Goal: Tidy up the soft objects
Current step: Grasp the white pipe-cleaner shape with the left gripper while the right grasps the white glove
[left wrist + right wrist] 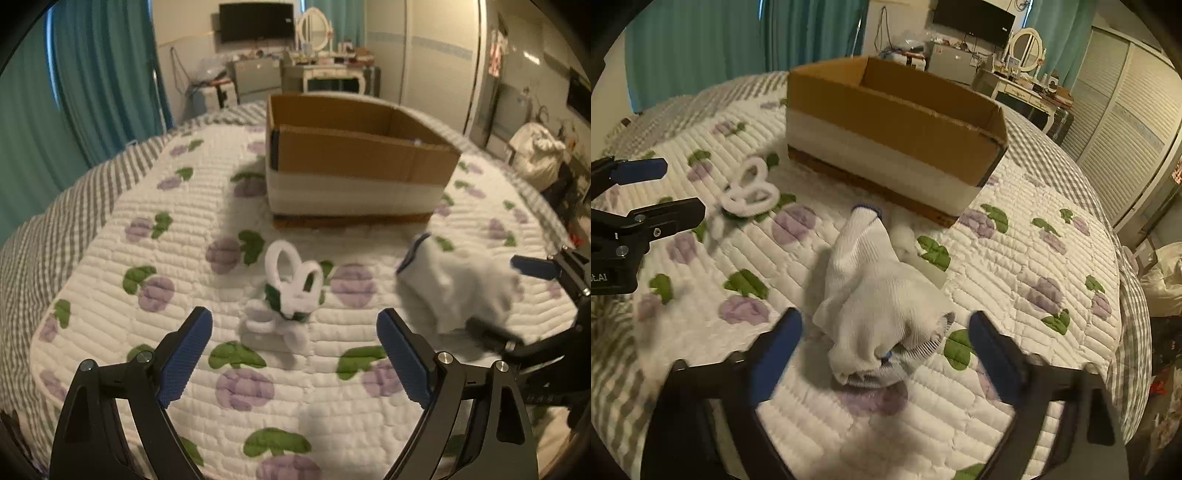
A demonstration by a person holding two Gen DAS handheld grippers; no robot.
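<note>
A brown cardboard box (364, 162) is sitting open on the bed quilt (110, 332). What is inside it cannot be seen from here. A small white fuzzy toy (286, 295) with loop ears is lying on the quilt in front of the box. A white knit glove (875, 299) is lying beside it, closer to the right. The left gripper (295, 350) is hanging over the toy with its fingers spread wide, holding nothing. The right gripper (884, 350) is reaching around the glove, its fingers apart and not squeezing it.
</note>
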